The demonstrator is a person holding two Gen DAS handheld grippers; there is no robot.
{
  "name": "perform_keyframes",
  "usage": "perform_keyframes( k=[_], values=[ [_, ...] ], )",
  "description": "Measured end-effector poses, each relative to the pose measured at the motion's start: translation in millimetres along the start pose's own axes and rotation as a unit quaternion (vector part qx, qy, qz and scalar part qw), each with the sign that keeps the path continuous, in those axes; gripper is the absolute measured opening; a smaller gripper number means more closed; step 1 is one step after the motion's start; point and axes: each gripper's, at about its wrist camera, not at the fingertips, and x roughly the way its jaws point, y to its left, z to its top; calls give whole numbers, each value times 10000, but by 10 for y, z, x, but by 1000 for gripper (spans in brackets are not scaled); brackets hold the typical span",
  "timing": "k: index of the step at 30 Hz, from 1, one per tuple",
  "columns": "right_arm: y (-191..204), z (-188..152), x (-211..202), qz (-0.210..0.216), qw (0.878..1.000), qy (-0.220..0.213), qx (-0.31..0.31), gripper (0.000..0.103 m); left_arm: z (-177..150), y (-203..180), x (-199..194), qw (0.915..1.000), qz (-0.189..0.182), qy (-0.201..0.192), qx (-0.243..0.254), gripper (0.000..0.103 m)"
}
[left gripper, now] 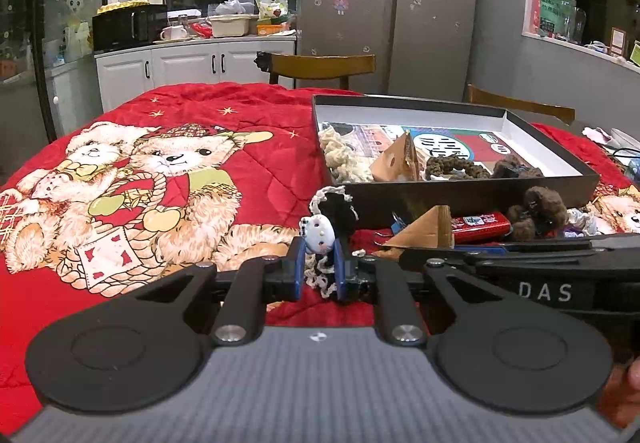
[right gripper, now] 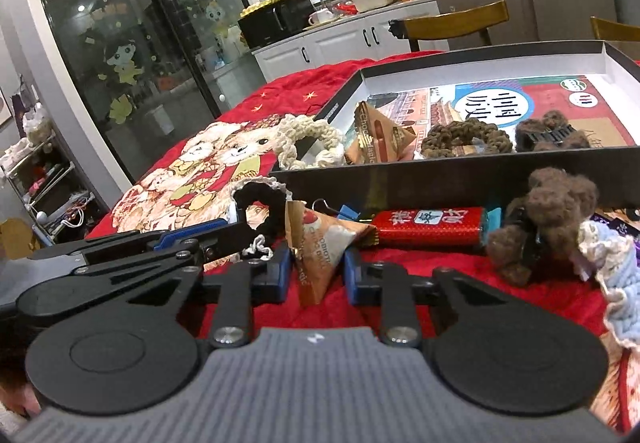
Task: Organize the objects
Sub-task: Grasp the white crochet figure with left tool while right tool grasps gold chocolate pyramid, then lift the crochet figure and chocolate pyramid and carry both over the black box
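Observation:
My left gripper (left gripper: 320,263) is shut on a black-and-white crocheted scrunchie (left gripper: 332,215) with a small white charm, held just above the red blanket. The right wrist view shows that same scrunchie (right gripper: 260,209) at the left. My right gripper (right gripper: 318,271) has its blue pads pressed on a brown triangular snack packet (right gripper: 320,247) lying on the blanket in front of the black box (right gripper: 440,179). That packet (left gripper: 424,231) also shows in the left wrist view, near the black box (left gripper: 460,195). Inside the box lie a cream scrunchie (left gripper: 340,155), another triangular packet (left gripper: 396,159), a brown scrunchie (left gripper: 452,167) and a dark fuzzy clip (left gripper: 516,167).
Before the box lie a red bar packet (right gripper: 432,227), a brown fuzzy clip (right gripper: 548,219), a blue binder clip (right gripper: 346,211) and a pale blue crochet piece (right gripper: 616,283). A red teddy-bear blanket (left gripper: 260,115) covers the table. Wooden chairs (left gripper: 320,67) stand behind.

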Motion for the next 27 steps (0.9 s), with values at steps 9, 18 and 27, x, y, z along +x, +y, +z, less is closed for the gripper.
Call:
perform_keyframes(
  k=[9, 18, 27],
  values=[
    [-21, -23, -142, 121, 9995, -277, -4, 28, -7, -18, -30, 9999, 79, -74, 35, 18],
    [-23, -28, -194, 138, 9989, -455, 50, 28, -7, -16, -53, 9998, 163, -145, 32, 18],
    [21, -37, -244, 118, 9980, -616, -47, 28, -11, -6, -135, 9992, 55, -385, -27, 18]
  ],
)
